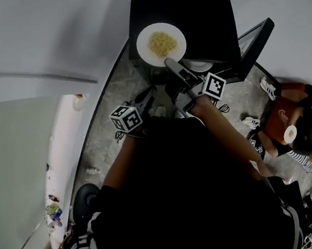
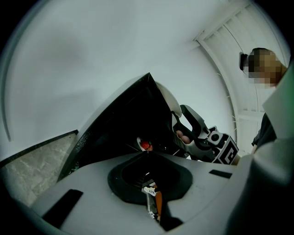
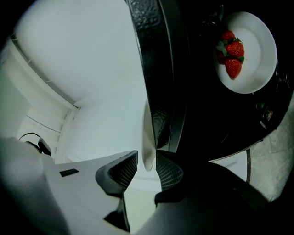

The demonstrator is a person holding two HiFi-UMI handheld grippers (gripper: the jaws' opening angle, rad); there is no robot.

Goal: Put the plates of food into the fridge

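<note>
Right hand-held gripper [image 3: 146,161] is released, its jaws loose around the rim of the plate of yellow food [image 1: 145,49] resting on top of the fridge [image 1: 199,14]. The strawberry plate [image 3: 258,62] already sits inside, so this one likely follows

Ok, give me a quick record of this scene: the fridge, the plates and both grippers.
fridge: black, door open
plate of yellow food: appears to rest on top of the fridge
plate of strawberries: inside the fridge
right gripper: open, rim of the plate of yellow food between its jaws
left gripper: shut, nothing in it
</note>
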